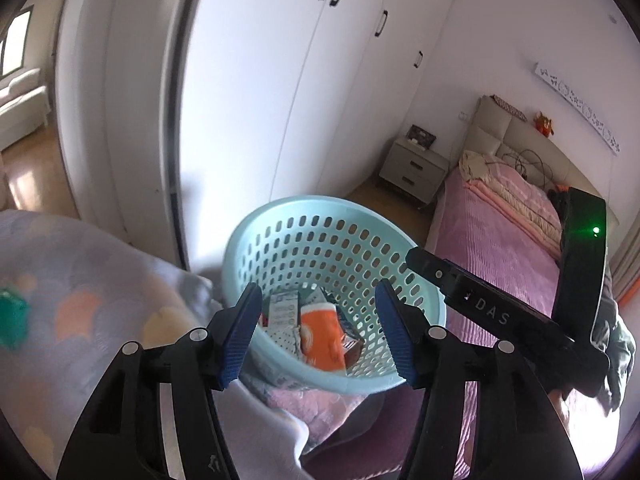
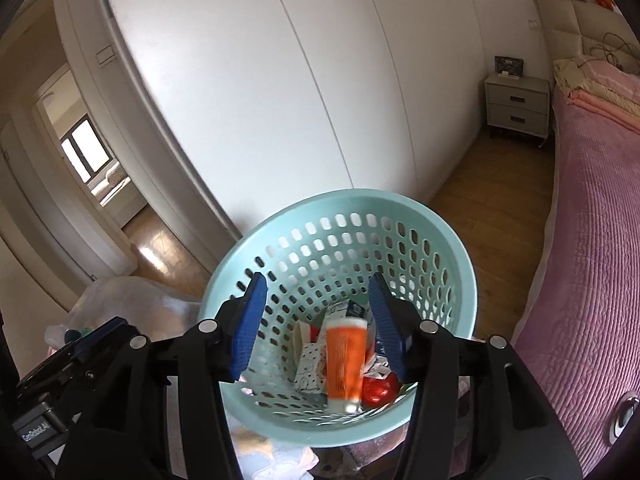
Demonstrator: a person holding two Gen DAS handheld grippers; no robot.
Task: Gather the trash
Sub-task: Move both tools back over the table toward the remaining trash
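The left gripper stands with its blue ribbed pads apart and nothing pressed between them, poised just above the near rim of the basket; the right gripper likewise has its blue pads spread with an empty grip, hanging over the same basket's mouth. Seen between the right gripper's fingers, but touching neither, is an orange tube with white ends, blurred, lying lengthwise inside the basket; its print is too smeared to read. In the left wrist view the same tube shows as an orange patch low in the basket. Around it in the basket lie white patterned cartons and a red shiny piece, all down at the bottom. The basket is pale turquoise plastic, round, its wall pierced with rows of oval holes, tilted toward the cameras. On the right gripper's black body, seen in the left wrist view right of the basket, white letters read "DAS", and a green light glows on its upright part. Left of the basket in the right wrist view, a label on the other gripper's body reads "GenRobot.AI". Left of the basket lies a pale blanket with orange scale shapes; right of it a bed with a pink cover; behind it white wardrobe doors with dark handles, and beyond the basket to the right a grey nightstand on the wooden floor
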